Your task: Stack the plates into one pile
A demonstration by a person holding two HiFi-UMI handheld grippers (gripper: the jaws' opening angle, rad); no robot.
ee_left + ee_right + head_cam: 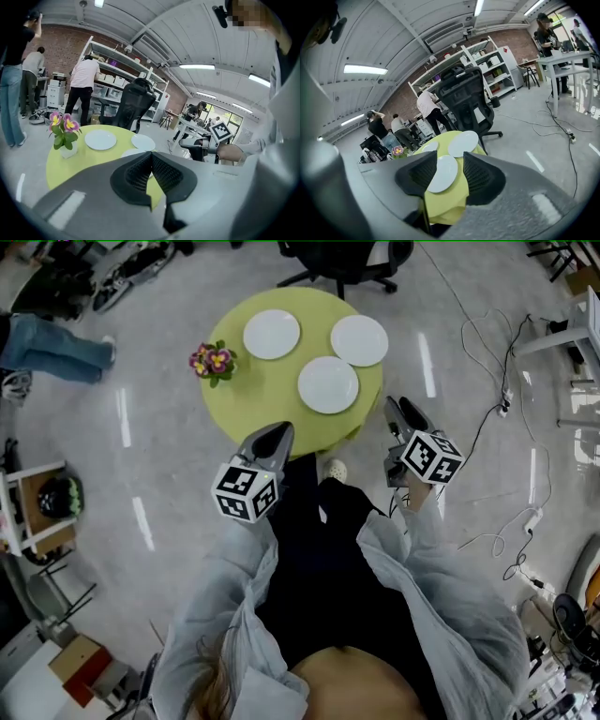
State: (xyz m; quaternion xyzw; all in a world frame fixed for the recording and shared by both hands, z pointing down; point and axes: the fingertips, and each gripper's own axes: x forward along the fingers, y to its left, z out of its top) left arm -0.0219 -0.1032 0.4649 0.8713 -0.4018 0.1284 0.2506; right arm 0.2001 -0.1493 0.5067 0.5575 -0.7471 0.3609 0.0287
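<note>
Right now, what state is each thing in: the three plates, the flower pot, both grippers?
Far-left plate: flat on the table, alone, unstacked.
Far-right plate: flat, alone, unstacked.
Near plate: flat, alone, unstacked.
Flower pot: upright near the table's left edge.
Left gripper: jaws together, empty.
Right gripper: jaws apart, empty.

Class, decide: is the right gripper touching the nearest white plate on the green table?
Apart. The head view shows the right gripper at the edge of the green table, with bare tabletop between it and the nearest white plate.
</note>
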